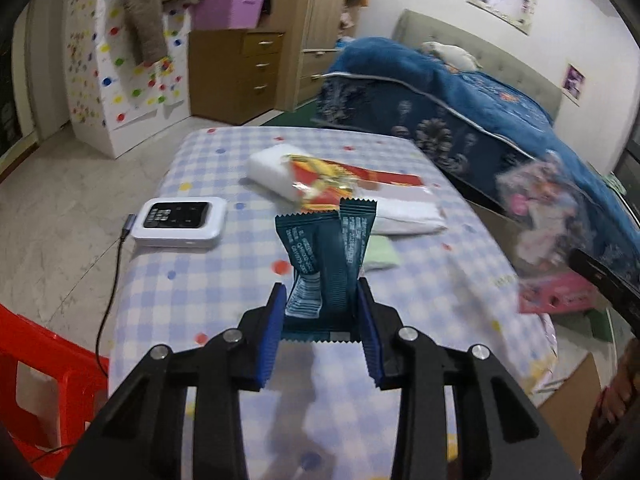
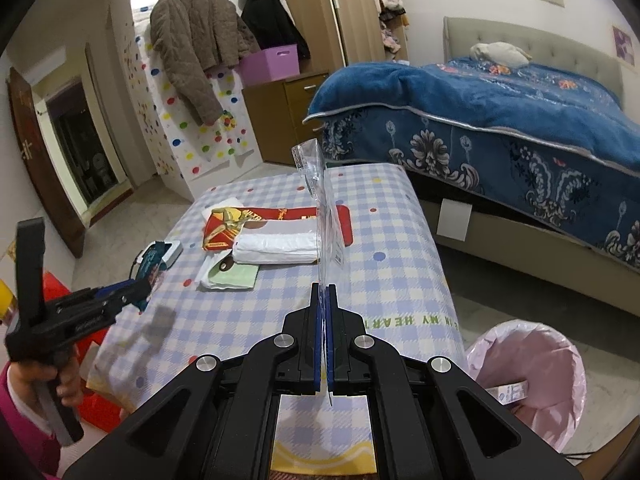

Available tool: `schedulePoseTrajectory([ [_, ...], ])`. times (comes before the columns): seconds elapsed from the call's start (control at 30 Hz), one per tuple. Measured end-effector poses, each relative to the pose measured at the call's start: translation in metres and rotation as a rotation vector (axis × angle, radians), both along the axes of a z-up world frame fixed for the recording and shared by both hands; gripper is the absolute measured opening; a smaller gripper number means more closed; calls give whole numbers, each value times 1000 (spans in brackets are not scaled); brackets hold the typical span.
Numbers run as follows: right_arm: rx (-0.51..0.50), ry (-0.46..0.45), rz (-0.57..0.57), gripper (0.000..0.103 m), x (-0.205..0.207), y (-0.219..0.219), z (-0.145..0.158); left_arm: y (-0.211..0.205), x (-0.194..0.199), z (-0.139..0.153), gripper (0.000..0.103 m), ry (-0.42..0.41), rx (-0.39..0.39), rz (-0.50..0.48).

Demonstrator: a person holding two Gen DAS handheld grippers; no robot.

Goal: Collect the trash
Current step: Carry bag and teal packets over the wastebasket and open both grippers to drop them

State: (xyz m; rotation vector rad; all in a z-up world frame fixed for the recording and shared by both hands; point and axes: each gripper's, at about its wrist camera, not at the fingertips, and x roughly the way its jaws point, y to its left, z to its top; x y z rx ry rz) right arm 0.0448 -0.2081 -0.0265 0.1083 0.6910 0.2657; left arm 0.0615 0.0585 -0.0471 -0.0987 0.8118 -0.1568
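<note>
Trash in hand: teal wrapper (image 1: pixel 326 264) in the left gripper (image 1: pixel 323 320); clear bag (image 2: pixel 326 216) in the right gripper (image 2: pixel 325 320).

Wrapper: light, thin, crinkly foil film, slick; jaws part-closed on its lower end, bowing it, top standing free above the worktop (image 1: pixel 460 280). Best held low across the crimped seam. Clear bag: flimsy, limp, slippery; jaws fully closed on its bottom edge, sheet standing edge-on. Left on the worktop: red wrapper (image 2: pixel 240 224), white bag (image 2: pixel 276 250), green packet (image 2: pixel 234 278). Right view alone shows the pink-lined bin (image 2: pixel 532 376) beside the worktop and the left gripper from outside; left view alone shows the wrapper's print and its grip.
</note>
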Motion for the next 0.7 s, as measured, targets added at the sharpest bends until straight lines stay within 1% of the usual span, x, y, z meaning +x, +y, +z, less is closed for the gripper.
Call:
schedulePoseTrajectory([
  [0.2, 6, 2, -30, 1, -13, -14, 1, -36, -14, 5, 34, -18, -23, -102],
  [0.4, 15, -1, -90, 1, -24, -41, 2, -81, -18, 4, 34, -23, -29, -218],
  [0.57, 18, 19, -151, 1, -35, -69, -6, -136, -17, -3, 34, -12, -4, -336],
  [0.7, 10, 42, -224, 1, -46, -99, -15, -181, -13, -8, 34, -12, 2, -424],
])
